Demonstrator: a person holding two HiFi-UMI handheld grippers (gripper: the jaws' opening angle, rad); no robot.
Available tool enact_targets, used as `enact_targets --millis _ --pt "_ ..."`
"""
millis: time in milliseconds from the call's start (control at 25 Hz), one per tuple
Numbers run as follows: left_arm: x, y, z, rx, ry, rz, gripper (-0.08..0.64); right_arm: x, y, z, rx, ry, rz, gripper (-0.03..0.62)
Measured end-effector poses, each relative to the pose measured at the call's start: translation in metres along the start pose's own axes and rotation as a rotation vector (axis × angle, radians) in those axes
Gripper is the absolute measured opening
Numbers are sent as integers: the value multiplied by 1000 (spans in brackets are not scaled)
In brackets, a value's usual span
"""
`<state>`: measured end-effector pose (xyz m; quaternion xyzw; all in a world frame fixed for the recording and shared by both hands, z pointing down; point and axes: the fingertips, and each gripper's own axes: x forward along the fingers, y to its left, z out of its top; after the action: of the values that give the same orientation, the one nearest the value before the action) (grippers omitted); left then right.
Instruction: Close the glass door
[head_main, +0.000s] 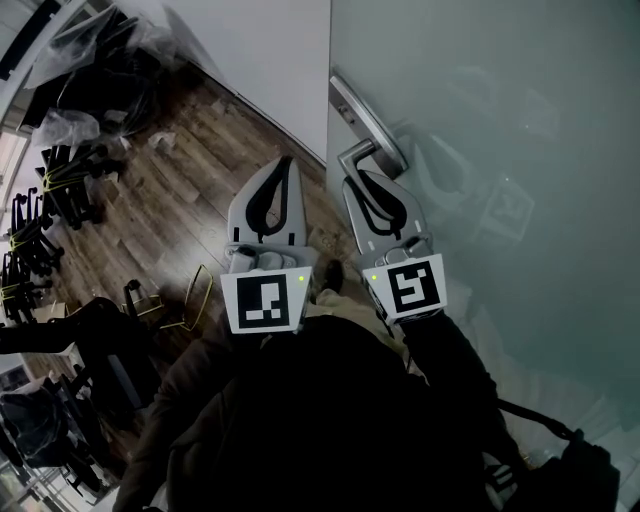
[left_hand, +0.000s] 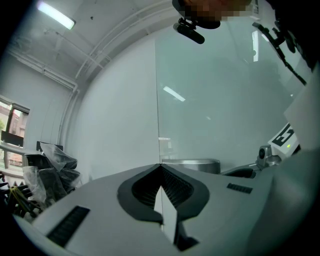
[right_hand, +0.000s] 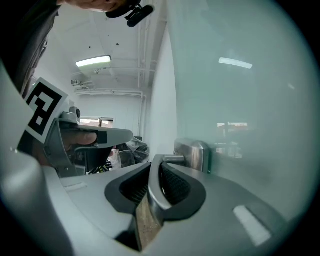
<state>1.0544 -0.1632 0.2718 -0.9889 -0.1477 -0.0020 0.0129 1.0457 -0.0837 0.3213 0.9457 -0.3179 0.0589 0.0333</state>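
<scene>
Right gripper (head_main: 366, 178) clamped on steel lever handle (head_main: 362, 152) at frosted glass door's (head_main: 500, 140) left edge, lever end hidden between jaws, left gripper (head_main: 284, 165) alongside, jaws together on nothing, door cut off at top and right.

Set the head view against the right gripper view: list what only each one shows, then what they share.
Only the head view: the wooden floor, the black chairs stacked at the left, and the right gripper seen whole from above.
Only the right gripper view: a lit ceiling light and, close up, that gripper's jaws shut on the lever of the metal door handle.
Both: the door handle, the frosted glass door and the left gripper alongside.
</scene>
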Motion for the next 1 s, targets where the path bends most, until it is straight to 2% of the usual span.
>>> enact_targets --millis 520,720,1000 --pt "-95 40 4 1 -20 89 -3 -14 86 1 -19 4 103 61" --pt "-161 62 17 -3 -22 141 -3 -25 136 15 -45 10 154 61" --pt "-253 71 6 -12 -4 231 -3 -49 200 4 -42 11 235 61"
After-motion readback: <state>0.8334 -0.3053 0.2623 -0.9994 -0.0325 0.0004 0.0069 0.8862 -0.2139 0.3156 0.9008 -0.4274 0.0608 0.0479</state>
